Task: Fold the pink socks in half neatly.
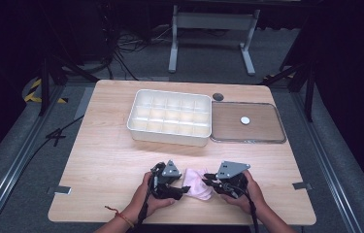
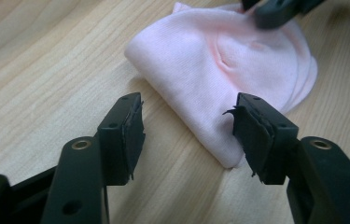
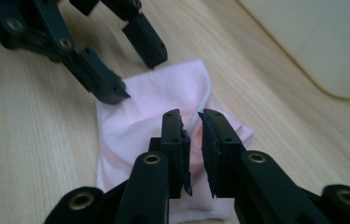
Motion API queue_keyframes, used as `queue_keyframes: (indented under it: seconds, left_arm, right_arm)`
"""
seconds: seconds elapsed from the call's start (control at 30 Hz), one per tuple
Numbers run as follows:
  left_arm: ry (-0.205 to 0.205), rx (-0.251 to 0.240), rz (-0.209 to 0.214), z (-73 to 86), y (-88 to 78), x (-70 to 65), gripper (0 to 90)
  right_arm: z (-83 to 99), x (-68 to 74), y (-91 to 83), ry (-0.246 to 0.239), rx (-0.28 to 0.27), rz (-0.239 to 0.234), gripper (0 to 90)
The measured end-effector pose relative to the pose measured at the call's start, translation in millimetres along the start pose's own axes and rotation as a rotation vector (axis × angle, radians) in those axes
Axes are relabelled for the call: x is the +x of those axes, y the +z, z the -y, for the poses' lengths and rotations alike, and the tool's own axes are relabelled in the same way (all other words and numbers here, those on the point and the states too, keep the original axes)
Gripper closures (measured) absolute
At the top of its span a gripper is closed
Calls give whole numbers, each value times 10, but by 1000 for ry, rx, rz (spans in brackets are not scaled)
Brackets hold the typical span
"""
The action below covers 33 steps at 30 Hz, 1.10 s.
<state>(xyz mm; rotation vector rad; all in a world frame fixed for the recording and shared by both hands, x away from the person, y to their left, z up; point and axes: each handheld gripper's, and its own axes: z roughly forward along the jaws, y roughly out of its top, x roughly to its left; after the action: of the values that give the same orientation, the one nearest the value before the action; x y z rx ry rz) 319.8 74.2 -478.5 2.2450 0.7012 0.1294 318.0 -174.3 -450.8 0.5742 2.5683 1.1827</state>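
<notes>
Here a folded pink cloth [image 1: 196,183] lies flat on the wooden surface [image 1: 107,160] near the person's edge, between both tools. The left tool [image 2: 184,126] stands wide, its jaws either side of one cloth corner. The right tool [image 3: 192,140] is narrowed over the fabric (whether it pinches any, I cannot tell). Farther back sits a white divided tray [image 1: 170,117]

A light wooden tabletop [image 1: 107,145] with rounded corners stands on a grey carpeted floor [image 1: 19,160], brightly lit while the surroundings fall into near darkness. Beyond its far edge a white metal frame [image 1: 212,34] rests on two feet, with black cables [image 1: 126,48] tangled on the floor to its left. Yellow-and-black hazard tape [image 1: 34,92] marks the floor at the left, beside dark stand legs [image 1: 46,82]. A metal rail [image 1: 9,174] runs along the left side.
</notes>
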Motion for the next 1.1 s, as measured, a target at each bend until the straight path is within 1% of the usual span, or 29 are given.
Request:
queue_keyframes:
  seconds: [0.03, 0.07, 0.13, 0.17, 0.2, 0.23, 0.27, 0.3, 0.33, 0.37, 0.43, 0.47, 0.6, 0.63, 0.73, 0.83, 0.9, 0.97, 1.03, 1.1]
  left_arm:
    - [10, -2, 1, 9, -5, 9, 439]
    - [1, -10, 4, 18, -3, 7, 442]
    - [7, -7, 8, 20, -9, 21, 448]
    - [-8, -11, 16, 24, -13, 27, 463]
    - [-8, -11, 16, 24, -13, 27, 490]
    - [-6, -19, 29, 24, -16, 57, 509]
    - [-6, -19, 29, 24, -16, 57, 532]
    - [-26, -21, 43, 33, -23, 65, 558]
    - [-32, -23, 45, 35, -24, 67, 570]
    - [-33, -27, 48, 35, -21, 68, 574]
    - [-35, -25, 51, 35, -21, 71, 575]
    - [-31, -26, 50, 34, -22, 79, 575]
    - [-54, -21, 62, 34, -25, 93, 576]
    - [-48, -25, 62, 30, -22, 101, 574]
    - [-67, -31, 70, 19, -5, 99, 570]
    - [-74, -30, 75, 1, 11, 103, 574]
    - [-75, -28, 83, -10, 24, 99, 596]
    - [-87, -32, 92, -13, 32, 93, 620]
    - [-85, -29, 100, -18, 38, 94, 648]
    - [-85, -28, 94, -20, 40, 88, 668]
  right_arm:
    - [-7, -2, -25, 5, -11, 0, 820]
    - [-16, -4, -55, 15, -24, -4, 826]
    - [-35, 2, -78, 11, -44, -11, 843]
    - [-47, 17, -80, 11, -48, -14, 851]
    - [-59, 36, -67, 10, -50, -22, 858]
    - [-66, 55, -43, 7, -46, -32, 862]
    - [-70, 73, -13, -3, -35, -39, 861]
    - [-70, 94, 29, -20, -20, -45, 856]
    - [-69, 103, 49, -23, -9, -46, 855]
    - [-62, 110, 77, -24, -2, -54, 855]
    - [-39, 106, 129, -30, 29, -52, 853]
    - [-22, 96, 154, -23, 38, -53, 850]
    - [36, 92, 238, -16, 75, -61, 843]
    - [40, 92, 244, -11, 71, -62, 844]
    - [34, 87, 249, -20, 78, -61, 844]
    - [35, 89, 253, -24, 77, -61, 845]
    - [40, 88, 254, -17, 76, -62, 846]
    - [42, 87, 257, -12, 74, -63, 846]
    - [44, 88, 259, -10, 73, -63, 846]
    - [45, 87, 259, -8, 73, -63, 846]
